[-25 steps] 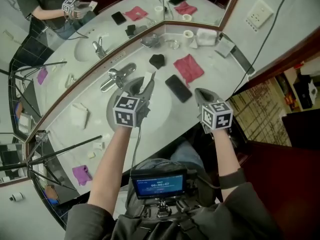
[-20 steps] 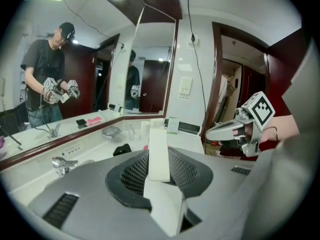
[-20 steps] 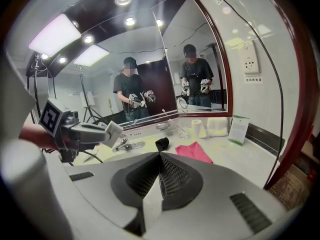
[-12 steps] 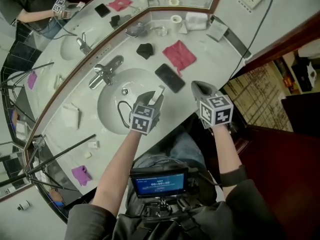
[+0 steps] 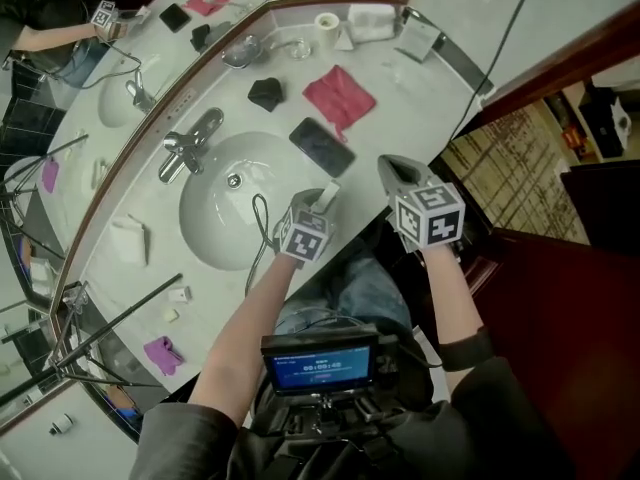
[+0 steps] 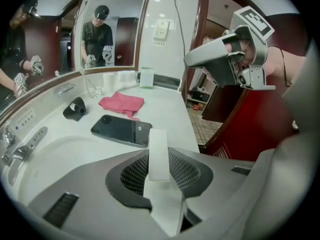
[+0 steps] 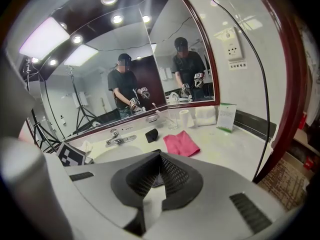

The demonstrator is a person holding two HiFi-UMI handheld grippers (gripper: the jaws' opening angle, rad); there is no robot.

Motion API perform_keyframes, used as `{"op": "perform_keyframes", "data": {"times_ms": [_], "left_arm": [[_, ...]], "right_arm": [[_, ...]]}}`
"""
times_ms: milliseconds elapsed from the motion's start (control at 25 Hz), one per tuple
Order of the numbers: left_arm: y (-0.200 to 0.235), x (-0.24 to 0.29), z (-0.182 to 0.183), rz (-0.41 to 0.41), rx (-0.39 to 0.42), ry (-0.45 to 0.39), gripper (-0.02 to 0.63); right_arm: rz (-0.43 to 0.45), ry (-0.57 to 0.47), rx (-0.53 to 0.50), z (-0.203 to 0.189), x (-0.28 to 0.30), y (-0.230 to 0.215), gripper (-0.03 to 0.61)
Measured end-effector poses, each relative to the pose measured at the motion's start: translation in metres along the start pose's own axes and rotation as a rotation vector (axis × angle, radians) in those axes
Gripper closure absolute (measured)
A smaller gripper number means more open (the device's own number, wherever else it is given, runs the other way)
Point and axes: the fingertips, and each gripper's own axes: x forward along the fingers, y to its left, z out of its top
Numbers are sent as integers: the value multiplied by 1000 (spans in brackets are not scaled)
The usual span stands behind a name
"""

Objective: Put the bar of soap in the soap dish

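Inspecting this moment, you hold the soap (image 6: 158,151) in your left gripper (image 5: 316,211). Its jaws are clamped on the white bar, gripping its flat faces, and the bar's far end sticks out past the tips. In the head view the bar sits above the front rim of the basin (image 5: 215,208), close to the counter's near edge and clear of the surface.

Your right gripper (image 7: 159,164) is to the right of the left one, off the counter's front edge. Its jaws are closed together with nothing between them.

Findings on the counter:
- A phone (image 5: 322,146) lies face up just right of the basin, beyond the soap.
- A pink cloth (image 5: 339,96) lies past the phone, near it but apart.
- A small black item (image 5: 265,93) sits left of the cloth.
- The tap (image 5: 190,140) stands behind the basin.
- A shallow dish (image 5: 243,52) rests on the back ledge by the mirror, well apart from the soap. I cannot tell whether anything lies in it.
- A paper roll (image 5: 327,21) and a folded towel (image 5: 370,21) stand in the far corner.
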Motion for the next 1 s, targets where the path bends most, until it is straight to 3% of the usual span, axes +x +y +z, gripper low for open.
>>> {"op": "perform_keyframes", "data": {"times_ms": [440,480,560,1000], "left_arm": [[11,34,-29,5,6,92,500],[11,35,-29,5,3,91,491],[9,33,-23,-9,-1,76,406],[11,14,-6,13,22,25,403]], "right_arm": [[-7,15,14,-6,5,-10,558],[-8,17,14,-7,6,-10,558],[-10,19,15,-8,6,-11,558],[-11,30,18,-22,6,-4,558]]}}
